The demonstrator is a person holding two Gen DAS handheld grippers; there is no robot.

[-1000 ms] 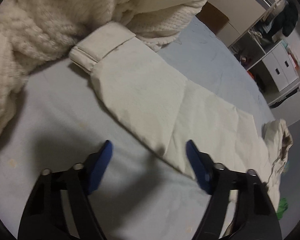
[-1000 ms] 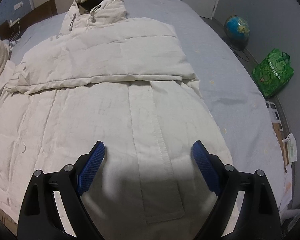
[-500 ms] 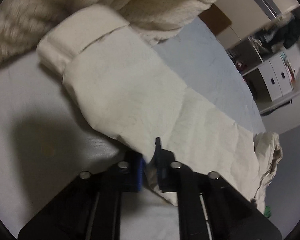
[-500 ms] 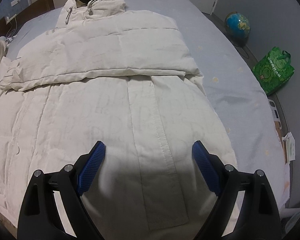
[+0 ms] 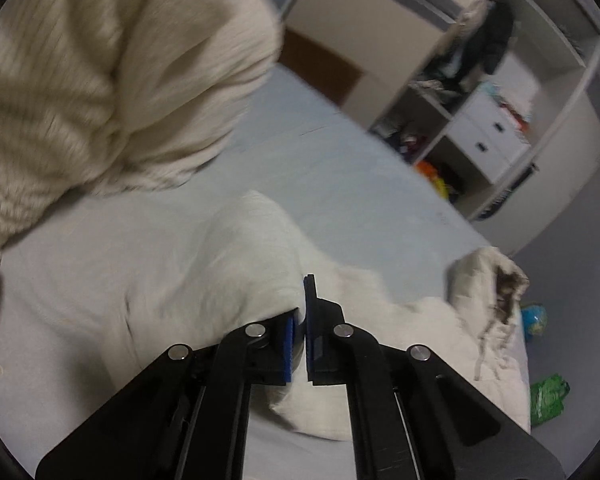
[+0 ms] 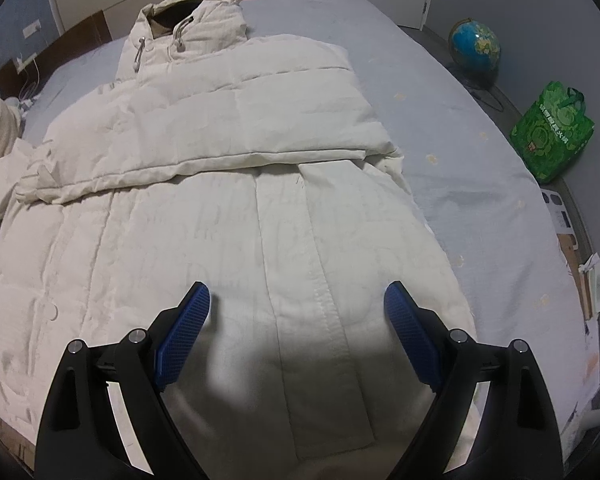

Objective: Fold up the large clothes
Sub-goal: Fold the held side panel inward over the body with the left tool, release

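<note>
A cream hooded jacket (image 6: 236, 208) lies flat on the grey bed (image 6: 452, 168), hood (image 6: 188, 12) at the far end, one sleeve folded across the chest. My right gripper (image 6: 298, 312) is open and empty just above the jacket's lower front placket. My left gripper (image 5: 300, 320) is shut on the jacket's other sleeve (image 5: 236, 264) and holds it lifted off the bed. The hood also shows in the left wrist view (image 5: 492, 280).
A cream knitted sweater (image 5: 100, 72) is heaped on the bed at the left. A shelf unit with white drawers (image 5: 484, 136) stands beyond the bed. A globe (image 6: 476, 48) and a green bag (image 6: 552, 132) are on the floor at the right.
My left gripper went from open above the sleeve to shut on it, then lifted the sleeve and swung toward the jacket body. My right gripper stayed open and edged slightly forward.
</note>
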